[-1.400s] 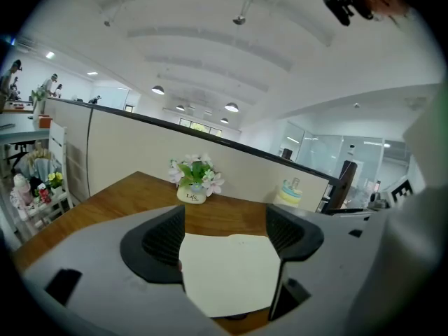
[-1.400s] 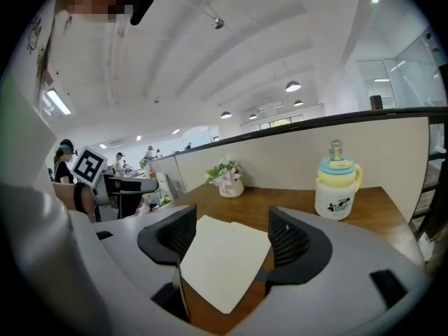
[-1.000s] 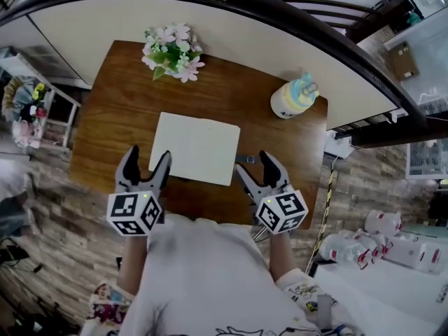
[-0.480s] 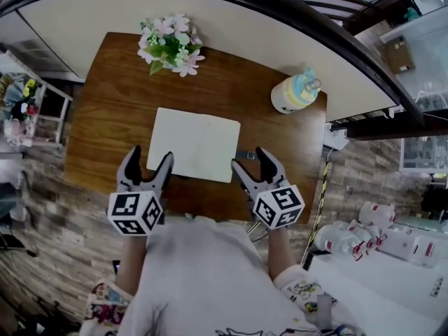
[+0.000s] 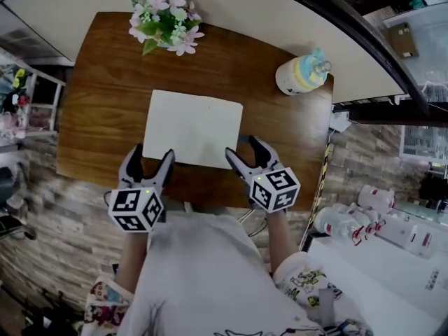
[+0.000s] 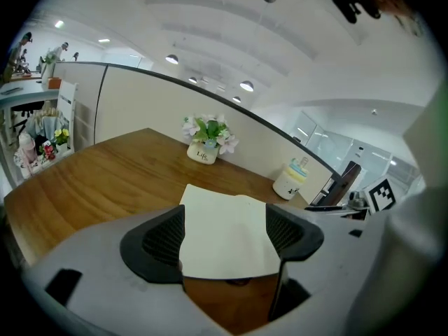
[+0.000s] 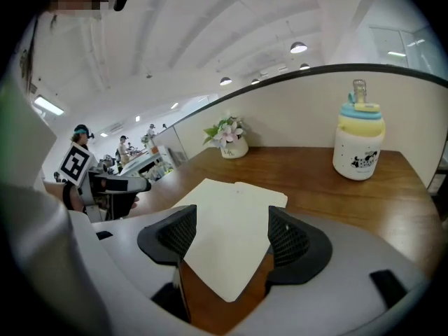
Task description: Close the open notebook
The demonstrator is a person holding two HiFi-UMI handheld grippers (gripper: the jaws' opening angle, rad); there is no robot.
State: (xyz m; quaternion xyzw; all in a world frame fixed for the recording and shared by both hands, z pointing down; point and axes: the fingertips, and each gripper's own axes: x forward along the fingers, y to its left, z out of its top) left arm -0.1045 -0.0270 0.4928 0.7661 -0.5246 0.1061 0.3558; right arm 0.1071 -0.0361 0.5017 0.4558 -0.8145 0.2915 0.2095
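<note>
The notebook [image 5: 194, 127] lies flat on the wooden table [image 5: 98, 117], showing a plain cream surface with a small notch at the middle of its far edge [image 6: 234, 197]. My left gripper [image 5: 151, 155] is open and empty at the notebook's near left corner. My right gripper [image 5: 242, 148] is open and empty at the near right corner, one fingertip [image 5: 230, 153] just over the cream edge. In the left gripper view the notebook [image 6: 225, 233] fills the gap between the open jaws. The right gripper view shows its near corner [image 7: 227, 257] between the spread jaws.
A small pot of pink and white flowers [image 5: 162, 24] stands at the table's far left. A white, yellow and blue bottle [image 5: 302, 74] stands at the far right. A cream partition [image 5: 231, 5] runs behind the table. White shelving with containers [image 5: 392, 229] sits to the right.
Both grippers have come forward to the notebook's near edge, and the right one has shifted left toward its corner. The notebook itself has not moved.
</note>
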